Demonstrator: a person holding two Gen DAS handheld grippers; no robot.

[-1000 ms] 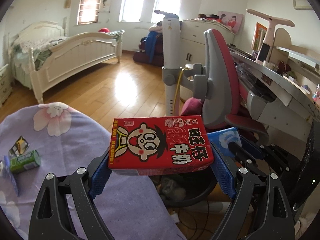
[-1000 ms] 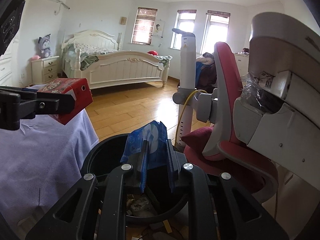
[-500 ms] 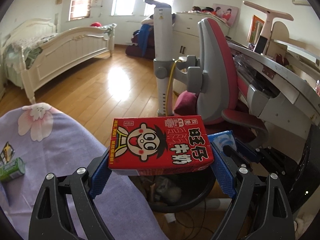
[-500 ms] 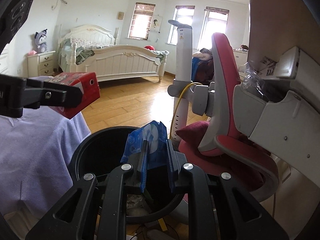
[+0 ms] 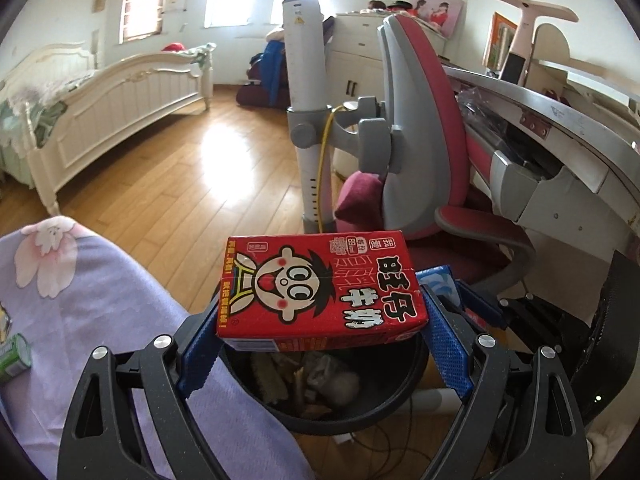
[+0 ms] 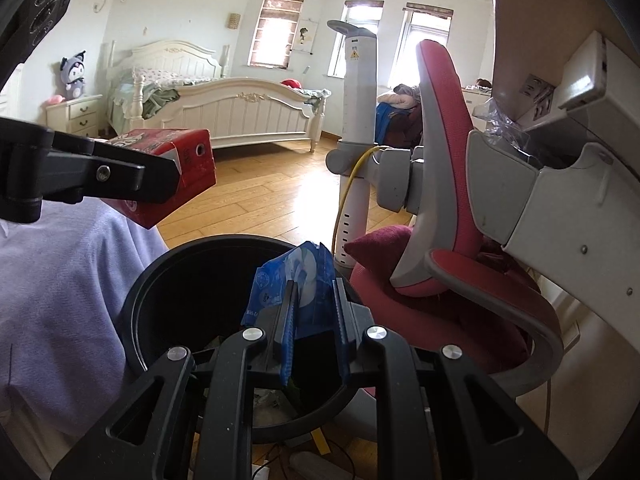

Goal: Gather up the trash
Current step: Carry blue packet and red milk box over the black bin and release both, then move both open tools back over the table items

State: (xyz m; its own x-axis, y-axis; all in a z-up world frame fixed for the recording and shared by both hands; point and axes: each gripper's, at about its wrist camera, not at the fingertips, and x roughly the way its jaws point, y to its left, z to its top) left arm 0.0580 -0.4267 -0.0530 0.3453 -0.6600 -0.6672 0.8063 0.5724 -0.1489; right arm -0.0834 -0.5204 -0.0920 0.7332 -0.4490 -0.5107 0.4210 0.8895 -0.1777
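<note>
- The left gripper [image 5: 320,320] is closed on a red milk box [image 5: 320,292]. Its blue pads press on the two short ends of the box.
- The box is in the air, right over the black bin [image 5: 344,396]. It has not been dropped in.
- The box lies flat, with its long side going from left to right between the pads. The cartoon face is on top, and the print reads upside down from the left wrist camera.
- From the right wrist camera, the end of the box [image 6: 176,176] with the little straw hole points toward the red chair [image 6: 444,216].
- The right gripper [image 6: 314,320] is closed on a blue wrapper [image 6: 292,284]. The wrapper sticks up from between the fingers, thin and a bit crumpled.
- The wrapper is also over the bin [image 6: 168,280], near its far rim, on the chair side.
- The bin already has some trash at the bottom.
- What is left, I think: both grippers need to let go so the box and the wrapper fall in.
- More trash waits on the purple worktop [image 5: 120,320]. A small green thing [image 5: 14,358] lies at its left edge, and a bit of another wrapper shows just past it.
</note>
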